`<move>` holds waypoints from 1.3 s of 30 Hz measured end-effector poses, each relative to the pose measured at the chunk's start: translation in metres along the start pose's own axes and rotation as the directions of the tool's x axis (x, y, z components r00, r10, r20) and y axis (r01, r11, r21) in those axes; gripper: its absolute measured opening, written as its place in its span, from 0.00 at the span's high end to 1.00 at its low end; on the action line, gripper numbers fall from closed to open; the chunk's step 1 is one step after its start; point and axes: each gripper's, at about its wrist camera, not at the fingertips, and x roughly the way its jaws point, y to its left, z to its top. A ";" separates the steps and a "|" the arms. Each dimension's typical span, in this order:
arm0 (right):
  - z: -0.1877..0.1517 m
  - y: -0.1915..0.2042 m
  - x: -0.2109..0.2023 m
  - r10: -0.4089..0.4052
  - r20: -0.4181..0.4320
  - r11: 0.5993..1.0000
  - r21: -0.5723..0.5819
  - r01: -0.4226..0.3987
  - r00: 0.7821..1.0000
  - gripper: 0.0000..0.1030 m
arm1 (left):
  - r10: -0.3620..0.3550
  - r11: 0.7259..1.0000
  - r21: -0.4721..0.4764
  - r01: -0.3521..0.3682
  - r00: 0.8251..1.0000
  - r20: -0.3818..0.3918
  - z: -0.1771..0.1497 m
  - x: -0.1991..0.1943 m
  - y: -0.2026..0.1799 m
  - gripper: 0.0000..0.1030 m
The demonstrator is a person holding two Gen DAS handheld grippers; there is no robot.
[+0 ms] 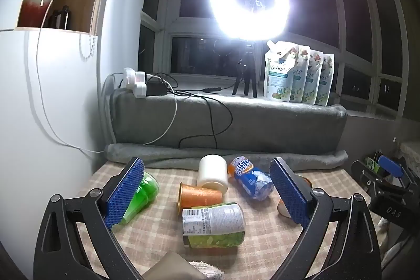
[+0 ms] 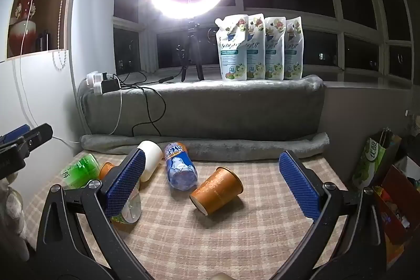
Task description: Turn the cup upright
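Observation:
Several cups lie on their sides on the checked tablecloth (image 2: 210, 240). An orange paper cup (image 2: 217, 190) lies mid-table between the open jaws of my right gripper (image 2: 210, 183), which is empty and above it. A second orange cup (image 1: 198, 194) lies in the left wrist view, with a white cup (image 1: 212, 173) behind it. My left gripper (image 1: 207, 190) is open and empty above them. The white cup also shows in the right wrist view (image 2: 149, 160). The first orange cup is mostly hidden behind my left gripper's right finger (image 1: 288, 190).
A blue Arctic Ocean bottle (image 1: 250, 181) (image 2: 179, 165), a green bottle (image 1: 140, 197) (image 2: 78, 171) and a labelled green jar (image 1: 214, 225) also lie on the table. Grey blanket roll (image 2: 204, 146) borders the far edge. Bags and boxes (image 2: 388, 190) stand at the right.

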 end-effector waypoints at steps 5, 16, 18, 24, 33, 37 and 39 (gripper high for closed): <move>0.000 -0.001 0.000 -0.003 0.006 1.000 -0.003 0.003 1.000 0.00 | 0.001 1.000 0.004 -0.001 1.000 -0.004 0.001 -0.001 0.000 0.06; 0.002 -0.001 -0.002 -0.005 0.012 1.000 -0.008 0.005 1.000 0.00 | 0.001 1.000 0.008 -0.001 1.000 0.000 -0.001 -0.004 0.005 0.06; 0.001 -0.001 -0.002 -0.006 0.013 1.000 -0.008 0.006 1.000 0.00 | 0.002 1.000 0.010 -0.002 1.000 -0.001 -0.001 -0.004 0.004 0.06; 0.003 -0.002 -0.003 -0.005 0.013 1.000 -0.008 0.005 1.000 0.00 | 0.003 1.000 0.009 -0.003 1.000 -0.005 0.000 -0.002 0.001 0.06; 0.000 -0.002 0.001 0.002 0.008 1.000 -0.014 -0.002 1.000 0.00 | 0.002 1.000 0.010 -0.002 1.000 -0.007 0.001 -0.002 0.001 0.06; 0.000 0.002 0.000 -0.002 0.006 1.000 -0.018 0.002 1.000 0.00 | 0.002 1.000 0.008 -0.001 1.000 -0.007 0.000 -0.002 0.001 0.06; 0.000 0.002 0.000 -0.003 0.006 1.000 -0.019 0.003 1.000 0.00 | 0.000 1.000 0.008 0.000 1.000 -0.006 0.000 -0.002 0.002 0.06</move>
